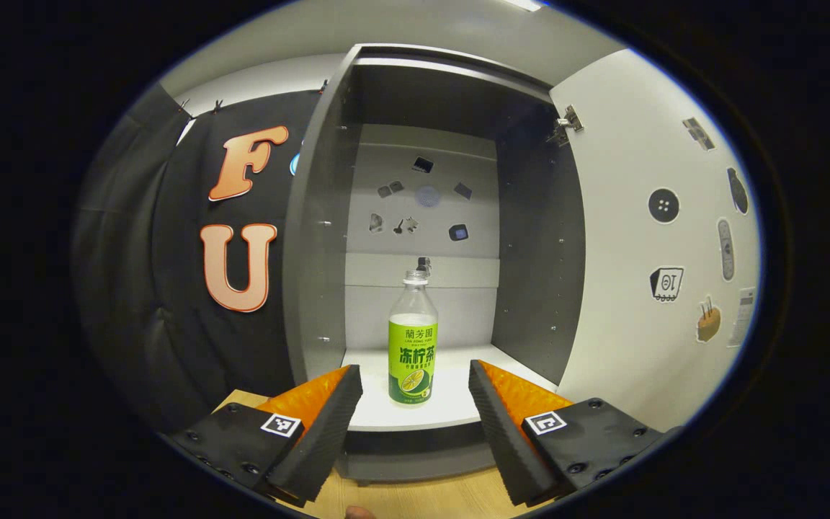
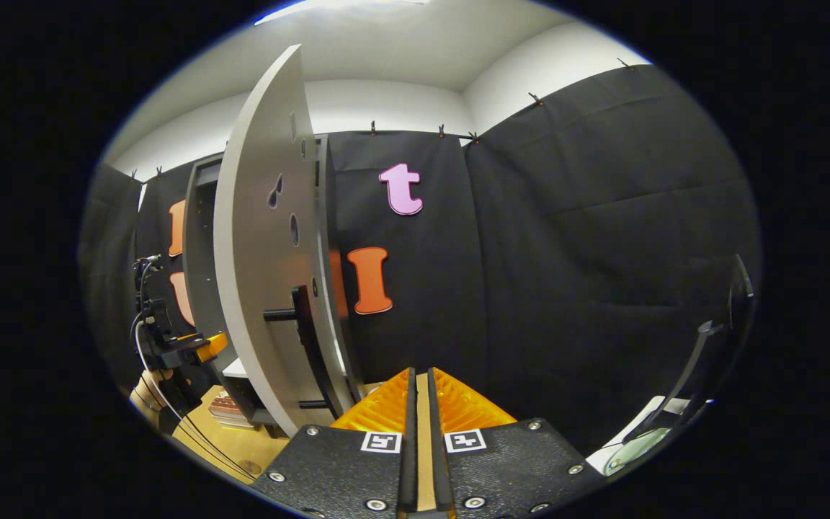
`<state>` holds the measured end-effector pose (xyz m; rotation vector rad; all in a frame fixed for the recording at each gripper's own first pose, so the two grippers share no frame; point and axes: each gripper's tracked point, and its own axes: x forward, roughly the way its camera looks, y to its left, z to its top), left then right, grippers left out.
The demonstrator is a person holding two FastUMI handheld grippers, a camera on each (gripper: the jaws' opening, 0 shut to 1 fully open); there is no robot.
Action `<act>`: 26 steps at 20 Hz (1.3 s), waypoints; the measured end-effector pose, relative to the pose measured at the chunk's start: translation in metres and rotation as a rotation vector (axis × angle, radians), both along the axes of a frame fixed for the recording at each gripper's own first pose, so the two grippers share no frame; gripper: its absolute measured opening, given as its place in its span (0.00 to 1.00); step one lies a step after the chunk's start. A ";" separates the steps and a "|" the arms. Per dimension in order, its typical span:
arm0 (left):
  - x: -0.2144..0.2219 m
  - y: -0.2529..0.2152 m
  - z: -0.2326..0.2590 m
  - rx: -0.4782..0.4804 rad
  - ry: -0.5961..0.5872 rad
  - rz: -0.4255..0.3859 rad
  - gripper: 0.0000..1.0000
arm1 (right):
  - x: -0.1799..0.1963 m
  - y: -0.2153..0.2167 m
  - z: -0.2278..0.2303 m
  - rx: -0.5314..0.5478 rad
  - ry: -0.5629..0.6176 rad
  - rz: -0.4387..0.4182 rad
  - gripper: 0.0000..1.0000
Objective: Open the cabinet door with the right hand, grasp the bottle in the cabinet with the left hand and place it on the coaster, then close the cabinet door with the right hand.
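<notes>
A: Where was the bottle?
B: Upright on the cabinet floor near its front lip, green label, print too small for me. Door swung wide right, stickers on its inner face.
A: Left gripper?
B: Jaws spread wide, empty, bottle centred beyond them, untouched. Free room each side.
A: Right gripper?
B: Nearly closed, empty, just beside the door's edge and handle.

Printed marks on the bottle, grippers and door

The clear plastic bottle wears a green label with large white characters above a lemon-slice picture. Square black-and-white coded tags sit on the left gripper and the right gripper. At right, the white cabinet door carries small wordless picture stickers.
</notes>
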<state>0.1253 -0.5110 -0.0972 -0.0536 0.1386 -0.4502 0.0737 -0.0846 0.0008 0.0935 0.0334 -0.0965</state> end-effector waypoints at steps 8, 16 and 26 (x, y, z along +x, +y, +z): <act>0.059 -0.031 -0.004 0.051 -0.031 0.051 0.97 | -0.007 -0.021 -0.013 0.035 0.048 -0.077 0.08; 0.122 -0.043 -0.014 0.067 -0.017 0.087 0.95 | -0.010 -0.023 -0.023 0.061 0.091 -0.082 0.07; 0.089 -0.042 -0.008 -0.023 0.019 -0.002 0.82 | -0.011 -0.017 -0.026 0.083 0.103 -0.056 0.07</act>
